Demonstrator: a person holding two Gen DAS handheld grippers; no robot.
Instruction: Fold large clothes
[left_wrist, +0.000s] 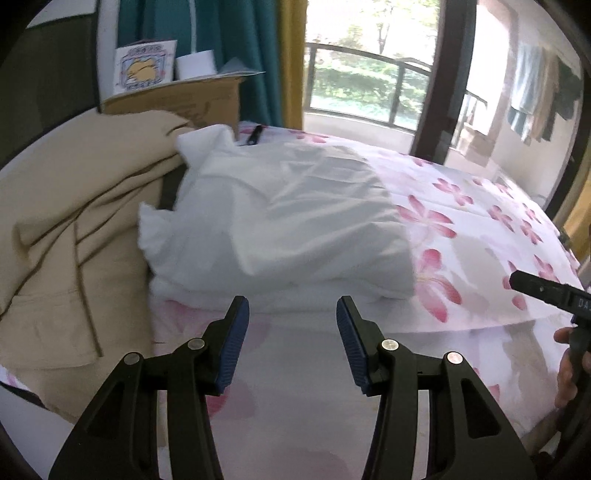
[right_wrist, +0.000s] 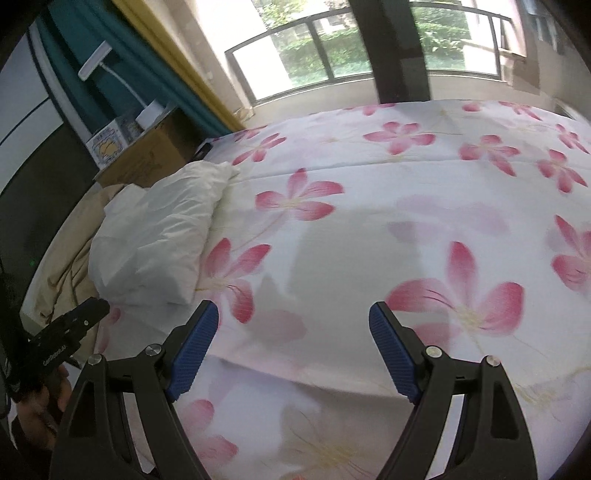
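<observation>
In the left wrist view, the left gripper (left_wrist: 291, 310) hangs over the bed with its blue-padded jaws spread and nothing between them, only the white bedsheet printed with pink flowers (left_wrist: 461, 221) showing through the gap. Straight ahead of its tips and just beyond them lies the folded white cotton garment (left_wrist: 273, 218), a soft, rumpled rectangle whose long axis runs away from the tongs toward the brown cardboard box (left_wrist: 177, 99) at the bed's far corner; its near folded edge lies square across the line the fingers point along. To its left, touching it, is a crumpled beige cloth garment (left_wrist: 74, 221) — unfolded, by the look of it, and probably the next piece to be dealt with. The right gripper (left_wrist: 539, 291) shows only as a black tip at the right edge, well off to the side of the white bundle. In the right wrist view, the right gripper (right_wrist: 293, 319) is likewise released and bare of cloth, poised above open flowered sheet; the white garment lies ahead and to its left, with the beige cloth past it. The left hand is plainly the nearer to both garments — any reach for the beige one would, I judge, start from that side.
</observation>
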